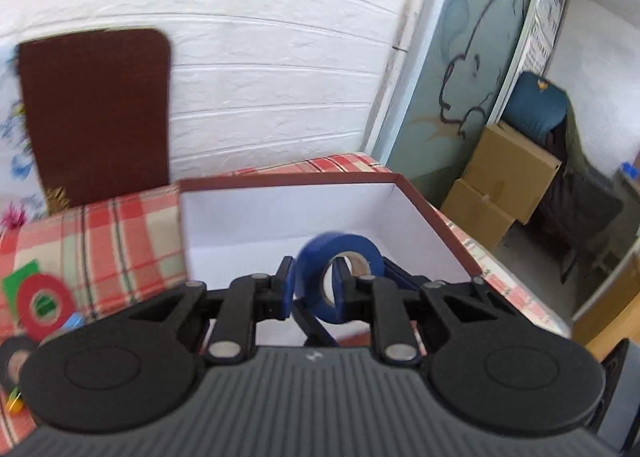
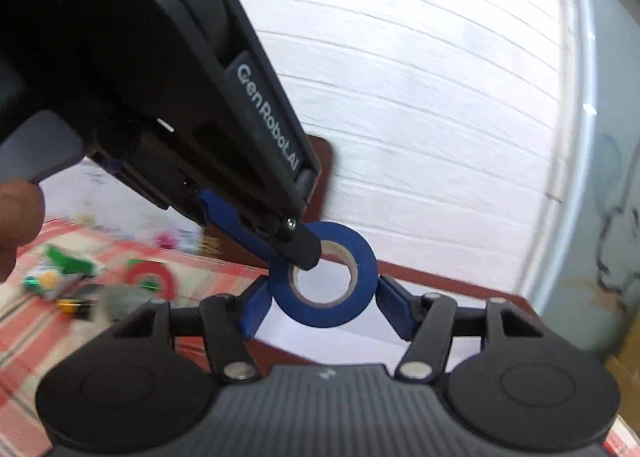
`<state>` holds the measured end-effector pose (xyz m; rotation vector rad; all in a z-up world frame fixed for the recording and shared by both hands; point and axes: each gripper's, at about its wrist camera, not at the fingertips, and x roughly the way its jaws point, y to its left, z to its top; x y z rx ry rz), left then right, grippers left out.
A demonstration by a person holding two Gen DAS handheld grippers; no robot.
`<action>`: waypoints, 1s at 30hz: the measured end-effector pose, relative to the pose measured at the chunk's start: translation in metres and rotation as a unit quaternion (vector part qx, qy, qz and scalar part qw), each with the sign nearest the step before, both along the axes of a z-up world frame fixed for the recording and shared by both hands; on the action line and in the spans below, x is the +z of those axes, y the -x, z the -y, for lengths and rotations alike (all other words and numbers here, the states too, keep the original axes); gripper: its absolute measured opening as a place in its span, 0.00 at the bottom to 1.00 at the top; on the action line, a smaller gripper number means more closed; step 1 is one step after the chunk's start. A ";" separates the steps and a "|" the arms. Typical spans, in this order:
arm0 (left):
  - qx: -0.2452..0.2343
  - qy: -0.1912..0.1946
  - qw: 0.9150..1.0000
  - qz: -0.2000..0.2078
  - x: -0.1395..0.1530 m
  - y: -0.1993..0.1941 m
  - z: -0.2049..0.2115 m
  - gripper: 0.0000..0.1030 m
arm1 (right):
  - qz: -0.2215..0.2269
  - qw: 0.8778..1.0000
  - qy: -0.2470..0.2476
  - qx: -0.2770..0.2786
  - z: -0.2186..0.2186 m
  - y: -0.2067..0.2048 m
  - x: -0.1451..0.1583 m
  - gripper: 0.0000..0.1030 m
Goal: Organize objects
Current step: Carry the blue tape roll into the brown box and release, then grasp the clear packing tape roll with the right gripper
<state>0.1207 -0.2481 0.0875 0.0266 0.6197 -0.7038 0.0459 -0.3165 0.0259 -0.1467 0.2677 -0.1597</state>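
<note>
A blue tape roll [image 1: 340,281] is clamped on its rim by my left gripper [image 1: 314,289], one finger outside and one inside the hole, above the open white-lined box [image 1: 280,217]. In the right wrist view the same blue roll [image 2: 360,293] sits between my right gripper's blue fingers [image 2: 256,309], which touch its outer edge on both sides. The left gripper [image 2: 298,253] reaches in from the upper left and pinches the roll's rim. The box's brown rim [image 2: 440,281] lies behind.
A red tape roll [image 1: 46,303] lies on green paper on the plaid cloth [image 1: 120,233] at left, by a black roll [image 1: 14,361] and small items. A brown lid [image 1: 96,113] leans on the white wall. Cardboard boxes [image 1: 504,185] stand at right.
</note>
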 end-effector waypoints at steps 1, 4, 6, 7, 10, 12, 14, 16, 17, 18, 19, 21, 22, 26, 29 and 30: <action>0.011 -0.017 1.000 0.015 -0.005 -0.002 0.012 0.27 | -0.006 1.000 -0.001 -0.021 0.011 -0.006 -0.005 0.61; 0.039 -0.040 0.998 0.014 -0.016 -0.011 0.023 0.30 | -0.035 0.997 -0.022 -0.058 0.032 -0.009 -0.018 0.71; 0.041 -0.024 0.999 0.006 -0.016 -0.009 0.007 0.30 | -0.017 0.997 -0.045 -0.056 0.040 0.005 -0.017 0.73; 0.048 -0.022 0.999 0.011 -0.012 -0.004 0.000 0.30 | -0.009 0.997 -0.047 -0.058 0.039 0.009 -0.018 0.75; 0.070 -0.018 0.997 0.024 0.000 0.005 -0.030 0.30 | 0.010 0.996 -0.068 -0.058 0.035 0.023 -0.017 0.75; 0.094 -0.019 0.995 0.029 0.004 0.013 -0.060 0.30 | 0.017 0.995 -0.086 -0.046 0.027 0.030 -0.018 0.74; 0.130 -0.037 0.990 0.031 0.001 0.017 -0.090 0.30 | 0.019 0.995 -0.097 -0.029 0.019 0.039 -0.016 0.71; 0.169 -0.054 0.984 0.022 -0.008 0.021 -0.131 0.30 | 0.018 0.993 -0.117 0.004 0.013 0.057 -0.007 0.63; 0.188 -0.063 0.980 0.014 -0.016 0.022 -0.150 0.30 | 0.013 0.992 -0.124 0.022 0.006 0.059 -0.007 0.62; 0.205 -0.072 0.976 0.004 -0.025 0.025 -0.170 0.30 | -0.002 0.990 -0.131 0.051 -0.002 0.056 -0.006 0.61; 0.223 -0.084 0.971 -0.007 -0.037 0.027 -0.188 0.30 | -0.020 0.987 -0.138 0.077 -0.012 0.052 -0.009 0.60; 0.259 -0.112 0.959 -0.030 -0.061 0.032 -0.221 0.30 | -0.060 0.977 -0.168 0.117 -0.033 0.040 -0.015 0.60; 0.273 -0.118 0.954 -0.042 -0.072 0.036 -0.236 0.30 | -0.083 0.970 -0.184 0.132 -0.045 0.030 -0.017 0.61; 0.306 -0.107 0.942 -0.088 -0.100 0.055 -0.285 0.31 | -0.121 0.966 -0.167 0.153 -0.090 0.000 -0.028 0.81; 0.315 -0.090 0.940 -0.090 -0.101 0.073 -0.305 0.40 | -0.133 0.965 -0.173 0.146 -0.110 -0.029 -0.034 0.93; 0.317 -0.087 0.940 -0.090 -0.099 0.076 -0.309 0.41 | -0.136 0.964 -0.181 0.141 -0.114 -0.040 -0.037 0.99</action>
